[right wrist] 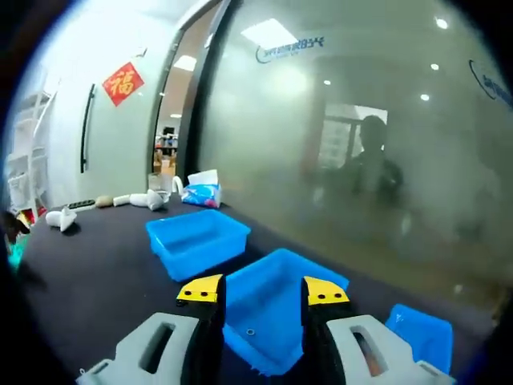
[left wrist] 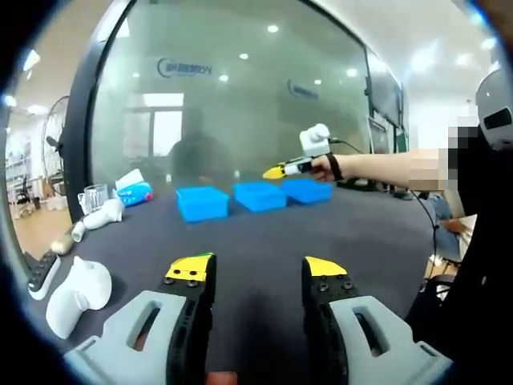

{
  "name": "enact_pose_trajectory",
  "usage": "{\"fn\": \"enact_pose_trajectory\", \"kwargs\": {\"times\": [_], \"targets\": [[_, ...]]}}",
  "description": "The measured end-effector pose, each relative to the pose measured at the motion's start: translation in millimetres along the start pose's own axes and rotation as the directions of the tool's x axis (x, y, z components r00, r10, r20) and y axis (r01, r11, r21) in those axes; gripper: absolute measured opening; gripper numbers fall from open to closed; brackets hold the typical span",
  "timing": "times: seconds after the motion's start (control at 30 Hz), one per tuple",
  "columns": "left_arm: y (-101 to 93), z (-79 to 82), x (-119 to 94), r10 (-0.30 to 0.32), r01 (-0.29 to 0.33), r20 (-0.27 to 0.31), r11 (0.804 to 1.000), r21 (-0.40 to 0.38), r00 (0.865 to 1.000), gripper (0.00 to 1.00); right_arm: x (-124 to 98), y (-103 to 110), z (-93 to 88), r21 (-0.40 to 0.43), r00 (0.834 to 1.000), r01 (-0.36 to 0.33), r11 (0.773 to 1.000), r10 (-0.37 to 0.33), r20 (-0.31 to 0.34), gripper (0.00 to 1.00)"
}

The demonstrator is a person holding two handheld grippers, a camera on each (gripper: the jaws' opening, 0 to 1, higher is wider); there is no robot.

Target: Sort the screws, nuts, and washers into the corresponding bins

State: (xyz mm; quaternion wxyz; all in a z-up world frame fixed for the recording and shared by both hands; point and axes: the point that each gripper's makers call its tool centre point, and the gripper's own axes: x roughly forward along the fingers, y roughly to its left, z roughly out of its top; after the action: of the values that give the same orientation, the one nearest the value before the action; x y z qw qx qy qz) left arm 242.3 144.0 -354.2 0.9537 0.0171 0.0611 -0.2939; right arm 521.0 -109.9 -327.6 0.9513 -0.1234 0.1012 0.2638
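1. Left hand-held gripper (left wrist: 256, 271): jaws spread wide, nothing between them, raised above the dark worktop (left wrist: 264, 241), well back from the bins.
2. Right hand-held gripper (right wrist: 264, 289): jaws apart, holding nothing, poised over the middle bin (right wrist: 272, 309).
3. Same right hand-held gripper seen from the left gripper view (left wrist: 282, 170): yellow tips close together as far as can be told, gripped by a hand (left wrist: 325, 167) on an outstretched arm, hovering just over the bins.
4. Three blue bins in a row on the worktop: near bin (left wrist: 202, 202), middle bin (left wrist: 260, 196), far bin (left wrist: 308, 190), set close beside one another.
5. Inside the middle bin, a small ring-shaped piece, a washer (right wrist: 251, 331) or nut, lying on the floor; kind too small to tell.
6. Other bins in the right gripper view: one beyond (right wrist: 196, 239), one nearer the lower right (right wrist: 423, 337).
7. Farther out: tissue pack (left wrist: 134, 191), clear cup (left wrist: 94, 196), white curved pieces (left wrist: 77, 293) at the worktop's left edge.
8. Behind all: frosted glass wall (left wrist: 240, 104), red paper sign (right wrist: 123, 83) on a far wall.
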Motion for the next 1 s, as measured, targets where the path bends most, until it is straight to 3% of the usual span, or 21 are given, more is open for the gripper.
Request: {"fn": "enact_pose_trajectory", "kwargs": {"times": [0.27, 0.6, 1.0], "targets": [[-3.1, 3.0, 0, -0.009, 0.009, 0.003, 1.000, 0.004, 1.000, 0.42, -35, 14, 2.4, 0.015, 0.999, -0.027, 1.000, 0.027, 0.042, 0.34], [-9.1, 6.6, -4, -0.036, 0.037, 0.011, 0.999, -0.009, 0.999, 0.42, -106, 42, -6.0, 0.026, 0.993, -0.073, 0.997, 0.071, 0.098, 0.34], [-12.9, 3.7, -4, -0.056, 0.056, -0.005, 0.998, 0.003, 0.998, 0.42, -179, 81, -45.9, 0.034, 0.985, -0.147, 0.989, 0.144, 0.092, 0.34]]}}
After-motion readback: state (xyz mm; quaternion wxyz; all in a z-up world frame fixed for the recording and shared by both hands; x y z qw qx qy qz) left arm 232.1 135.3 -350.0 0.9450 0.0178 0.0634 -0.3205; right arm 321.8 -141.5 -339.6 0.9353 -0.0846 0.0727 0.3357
